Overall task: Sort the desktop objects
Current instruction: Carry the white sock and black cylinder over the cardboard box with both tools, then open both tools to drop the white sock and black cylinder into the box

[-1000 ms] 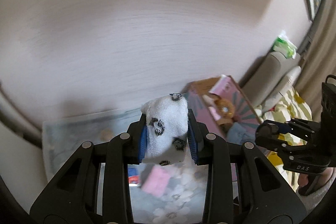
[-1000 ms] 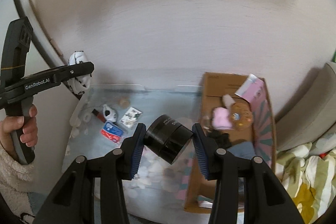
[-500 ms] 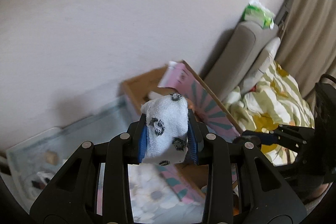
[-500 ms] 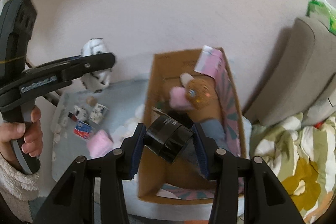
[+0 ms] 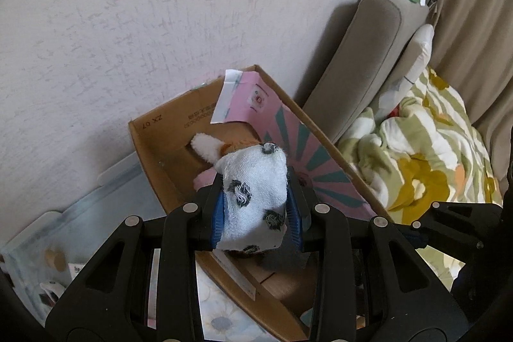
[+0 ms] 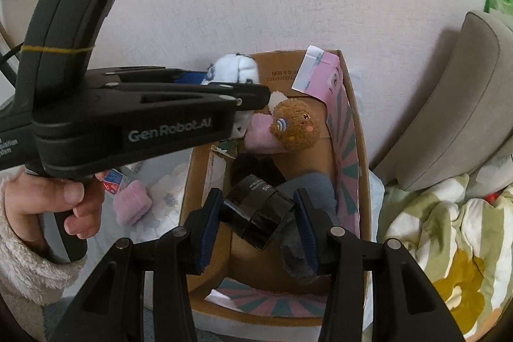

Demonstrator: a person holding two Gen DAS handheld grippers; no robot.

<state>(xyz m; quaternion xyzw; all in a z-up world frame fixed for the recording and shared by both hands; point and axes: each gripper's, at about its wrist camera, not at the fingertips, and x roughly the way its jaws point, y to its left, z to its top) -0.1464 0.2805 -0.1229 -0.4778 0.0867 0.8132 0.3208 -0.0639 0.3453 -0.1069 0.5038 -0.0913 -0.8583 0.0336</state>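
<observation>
My left gripper (image 5: 256, 213) is shut on a white sock with black spots (image 5: 255, 191) and holds it above the open cardboard box (image 5: 150, 130). In the right wrist view the same sock (image 6: 235, 69) hangs over the box's far left corner (image 6: 349, 104). My right gripper (image 6: 258, 223) is shut on a black cylindrical jar (image 6: 258, 213) and holds it tilted over the box's near half. Inside the box lie a brown bear plush (image 6: 295, 124) on a pink sock (image 6: 259, 140) and a grey cloth (image 6: 307, 185).
A pink rolled sock (image 6: 133, 204) and a small red-and-blue packet (image 6: 112, 181) lie on the floral mat (image 6: 166, 194) left of the box. A grey headboard (image 6: 461, 104) and a green-and-yellow blanket (image 6: 449, 246) are to the right. A pale wall stands behind.
Both grippers have moved right from over the mat to above the box, each still holding its object. The left gripper now crosses close in front of the right wrist camera.
</observation>
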